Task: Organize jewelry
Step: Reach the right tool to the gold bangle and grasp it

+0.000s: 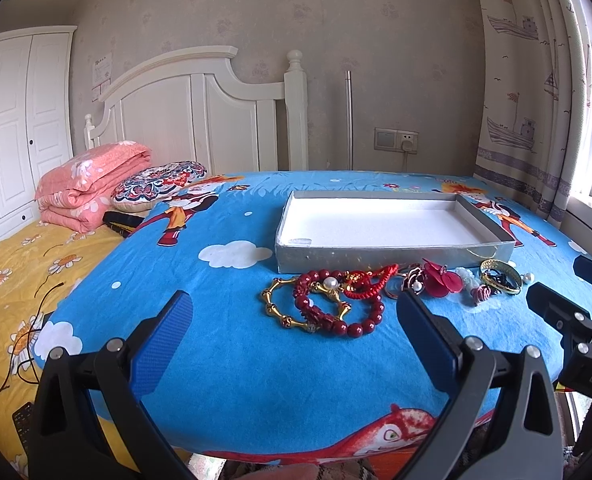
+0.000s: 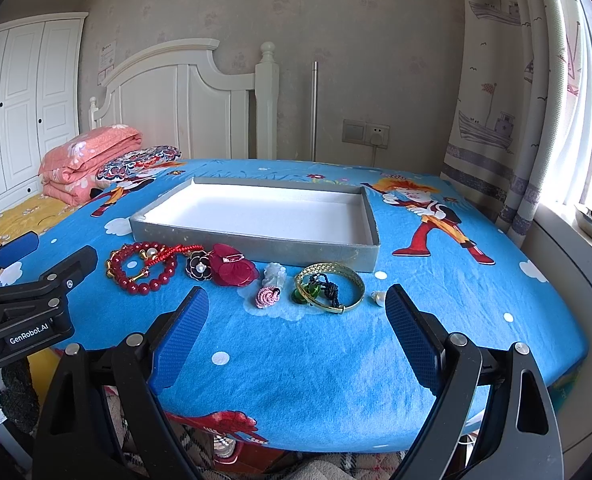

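A grey shallow box (image 1: 391, 254) (image 2: 252, 246) with a white, empty floor sits on the blue cartoon cloth. In front of it lies a row of jewelry: a red bead bracelet (image 1: 337, 314) (image 2: 144, 280), a gold link bracelet (image 1: 280, 312), a red knotted cord (image 1: 369, 284), a red flower piece (image 1: 441, 280) (image 2: 232, 268), a black flower brooch (image 2: 199, 267), a gold bangle (image 1: 499, 276) (image 2: 329, 290) and a pearl (image 2: 379, 299). My left gripper (image 1: 296, 304) is open, just short of the bracelets. My right gripper (image 2: 296, 300) is open, just short of the bangle.
The blue cloth covers a table (image 2: 335, 380) whose front edge is close below both grippers. A bed with yellow sheet (image 1: 24, 280), pink folded quilt (image 1: 92, 184) and patterned cushion (image 1: 160, 180) lies left. Curtain and window (image 2: 555, 140) are right.
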Action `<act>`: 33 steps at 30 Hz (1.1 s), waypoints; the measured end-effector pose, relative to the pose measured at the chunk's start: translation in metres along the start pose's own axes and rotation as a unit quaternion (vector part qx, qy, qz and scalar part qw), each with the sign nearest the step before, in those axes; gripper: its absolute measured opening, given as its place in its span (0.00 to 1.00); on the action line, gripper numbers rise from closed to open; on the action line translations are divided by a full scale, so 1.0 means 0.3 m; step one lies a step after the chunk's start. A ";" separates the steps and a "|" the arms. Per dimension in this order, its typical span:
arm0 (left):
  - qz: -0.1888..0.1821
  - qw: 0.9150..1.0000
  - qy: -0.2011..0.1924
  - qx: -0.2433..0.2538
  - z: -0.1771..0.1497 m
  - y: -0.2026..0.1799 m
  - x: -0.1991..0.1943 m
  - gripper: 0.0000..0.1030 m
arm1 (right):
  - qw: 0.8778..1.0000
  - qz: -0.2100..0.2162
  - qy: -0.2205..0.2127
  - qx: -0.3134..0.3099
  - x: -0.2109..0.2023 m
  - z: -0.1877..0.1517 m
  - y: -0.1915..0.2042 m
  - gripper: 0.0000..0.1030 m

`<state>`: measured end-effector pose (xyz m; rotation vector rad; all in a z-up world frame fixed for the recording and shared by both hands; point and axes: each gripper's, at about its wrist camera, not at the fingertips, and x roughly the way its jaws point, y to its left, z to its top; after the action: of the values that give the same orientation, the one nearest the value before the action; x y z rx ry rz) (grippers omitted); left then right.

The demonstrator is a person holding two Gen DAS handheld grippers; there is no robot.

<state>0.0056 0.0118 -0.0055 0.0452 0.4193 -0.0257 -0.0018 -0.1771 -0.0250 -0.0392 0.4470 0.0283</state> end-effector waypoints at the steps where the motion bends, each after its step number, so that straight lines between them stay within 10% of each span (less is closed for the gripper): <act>1: -0.003 1.000 0.000 -0.001 -0.001 0.001 -0.001 0.96 | 1.000 0.000 0.000 0.000 0.002 -0.004 0.001 0.82; 33: -0.027 0.998 0.058 0.008 0.017 -0.034 0.151 0.96 | 0.997 -0.020 0.046 0.065 0.144 -0.001 -0.182 0.78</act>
<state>0.0488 0.0007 -0.0196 0.0522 0.5368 -0.0793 0.0390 -0.2310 -0.0422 0.0780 0.5386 -0.0422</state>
